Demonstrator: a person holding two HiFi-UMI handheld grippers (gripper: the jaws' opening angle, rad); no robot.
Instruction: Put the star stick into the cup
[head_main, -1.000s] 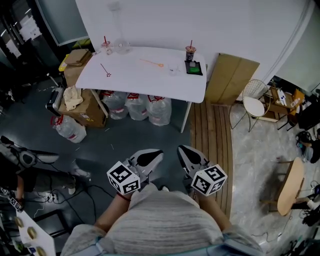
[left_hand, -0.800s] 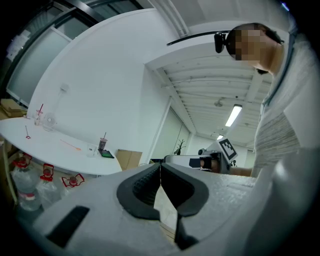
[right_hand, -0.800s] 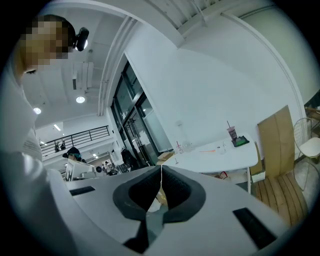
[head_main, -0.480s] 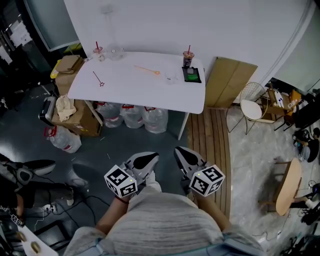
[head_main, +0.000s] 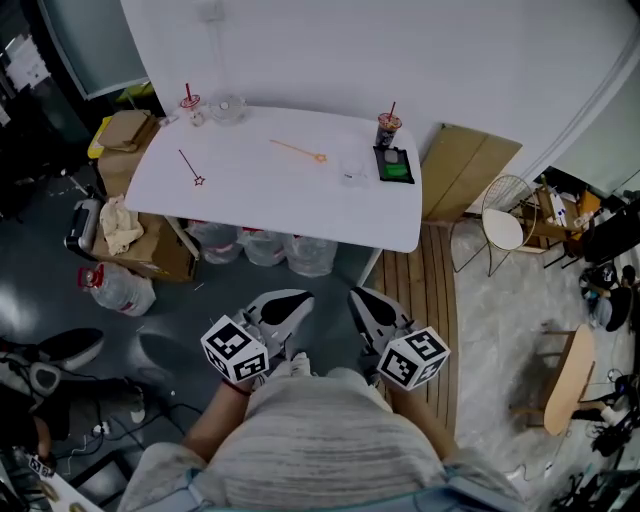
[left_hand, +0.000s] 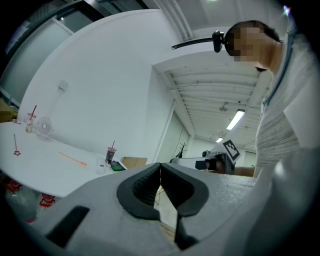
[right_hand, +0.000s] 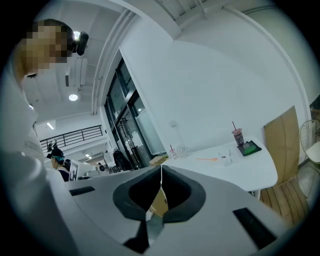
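A thin red star stick (head_main: 188, 167) lies on the left part of the white table (head_main: 300, 205), star end toward me; it also shows in the left gripper view (left_hand: 15, 145). A small cup with a red straw (head_main: 189, 104) stands at the table's far left corner. A clear cup (head_main: 352, 168) sits right of centre. My left gripper (head_main: 285, 310) and right gripper (head_main: 375, 315) are held close to my body, well short of the table, both shut with nothing between the pads. The jaws meet in both the left gripper (left_hand: 160, 167) and right gripper (right_hand: 161, 170) views.
An orange stick (head_main: 298, 151), a glass jar (head_main: 228, 108), a drink cup with straw (head_main: 387, 128) and a green item on a black tray (head_main: 394, 165) share the table. Cardboard boxes (head_main: 125, 135) stand left, water bottles (head_main: 265, 248) under it, a wooden board (head_main: 468, 175) and wire chair (head_main: 505, 225) right.
I have walked toward the table: it looks larger and nearer, and the floor items have slid back. Both grippers kept their place before my body and stayed shut.
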